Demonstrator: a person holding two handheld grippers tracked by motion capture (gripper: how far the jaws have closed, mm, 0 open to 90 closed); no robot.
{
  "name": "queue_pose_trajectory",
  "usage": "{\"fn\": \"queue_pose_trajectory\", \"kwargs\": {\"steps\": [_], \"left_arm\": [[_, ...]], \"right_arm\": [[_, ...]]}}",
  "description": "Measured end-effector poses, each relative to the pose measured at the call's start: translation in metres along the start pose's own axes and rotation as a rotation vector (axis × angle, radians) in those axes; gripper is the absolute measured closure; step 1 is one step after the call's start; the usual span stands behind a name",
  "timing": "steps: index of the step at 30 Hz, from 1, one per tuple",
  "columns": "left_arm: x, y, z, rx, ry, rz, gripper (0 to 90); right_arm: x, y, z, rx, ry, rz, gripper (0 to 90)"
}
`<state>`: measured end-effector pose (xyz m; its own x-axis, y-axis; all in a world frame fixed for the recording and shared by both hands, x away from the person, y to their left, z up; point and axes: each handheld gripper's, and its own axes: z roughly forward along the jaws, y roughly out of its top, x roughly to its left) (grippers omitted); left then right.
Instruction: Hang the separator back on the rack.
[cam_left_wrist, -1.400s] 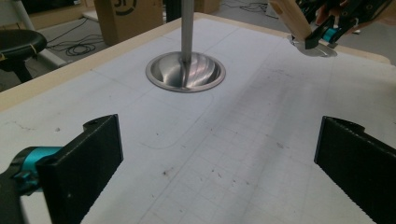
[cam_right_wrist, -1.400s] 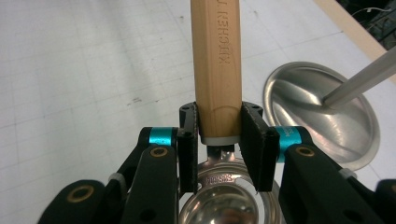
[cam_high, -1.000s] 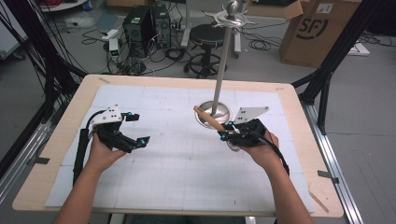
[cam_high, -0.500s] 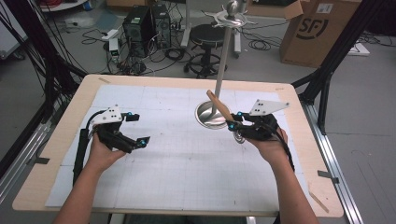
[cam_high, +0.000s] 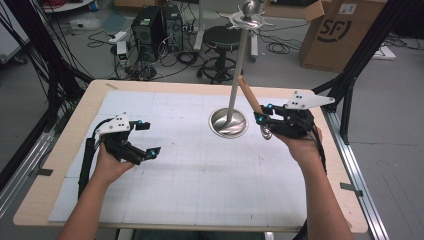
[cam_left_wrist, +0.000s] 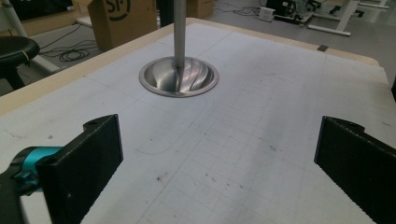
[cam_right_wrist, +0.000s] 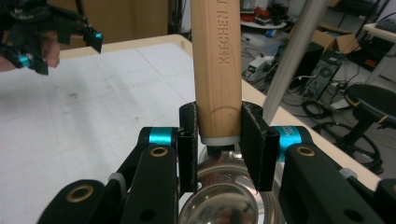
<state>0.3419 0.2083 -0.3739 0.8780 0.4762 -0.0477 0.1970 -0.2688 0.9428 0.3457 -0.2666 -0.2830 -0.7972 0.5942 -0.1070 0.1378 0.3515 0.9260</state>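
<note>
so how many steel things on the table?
2. The stand, base on the mat right of centre with its pole rising; and a wooden-handled ladle, its steel bowl just below the right tool, lifted beside the pole. Nothing else seems hidden.

The white gridded tabletop (cam_high: 200, 175) is lying bare between the two hands, leaving wide passage across its middle and near edge. The steel stand (cam_high: 236, 75) is rising from its round base (cam_high: 228, 123) toward the far side, blocking the way there. The right claw (cam_high: 263, 120) is hanging just beside that pole with a wooden-handled utensil (cam_high: 248, 93) slanting up close to it. The left claw (cam_high: 145, 140) is resting well apart, with open room ahead.
</note>
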Motion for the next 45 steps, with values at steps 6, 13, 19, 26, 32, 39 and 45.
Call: {"fn": "queue_pose_trajectory", "kwargs": {"steps": [6, 13, 19, 26, 32, 39, 45], "left_arm": [[0.000, 0.000, -0.001, -0.004, 0.001, -0.003, 1.7], [-0.001, 0.000, 0.000, 0.000, -0.003, 0.001, 1.7], [0.000, 0.000, 0.000, -0.002, -0.001, 0.006, 1.7], [-0.001, 0.000, 0.000, 0.000, -0.003, 0.004, 1.7], [-0.001, 0.000, 0.001, -0.002, -0.005, -0.004, 1.7], [-0.001, 0.000, 0.000, 0.001, -0.006, -0.001, 1.7], [0.000, 0.000, 0.001, 0.003, -0.006, -0.003, 1.7]], "right_arm": [[-0.008, 0.009, -0.014, -0.054, -0.037, 0.015, 69.2], [-0.013, 0.018, -0.024, -0.075, -0.062, 0.025, 69.1], [-0.018, 0.027, -0.028, -0.100, -0.078, 0.026, 69.1], [-0.022, 0.038, -0.031, -0.121, -0.098, 0.039, 69.1], [-0.025, 0.048, -0.031, -0.119, -0.127, 0.029, 69.1], [-0.029, 0.058, -0.028, -0.119, -0.153, 0.032, 69.1], [-0.034, 0.061, -0.032, -0.124, -0.170, 0.044, 69.1]]}}
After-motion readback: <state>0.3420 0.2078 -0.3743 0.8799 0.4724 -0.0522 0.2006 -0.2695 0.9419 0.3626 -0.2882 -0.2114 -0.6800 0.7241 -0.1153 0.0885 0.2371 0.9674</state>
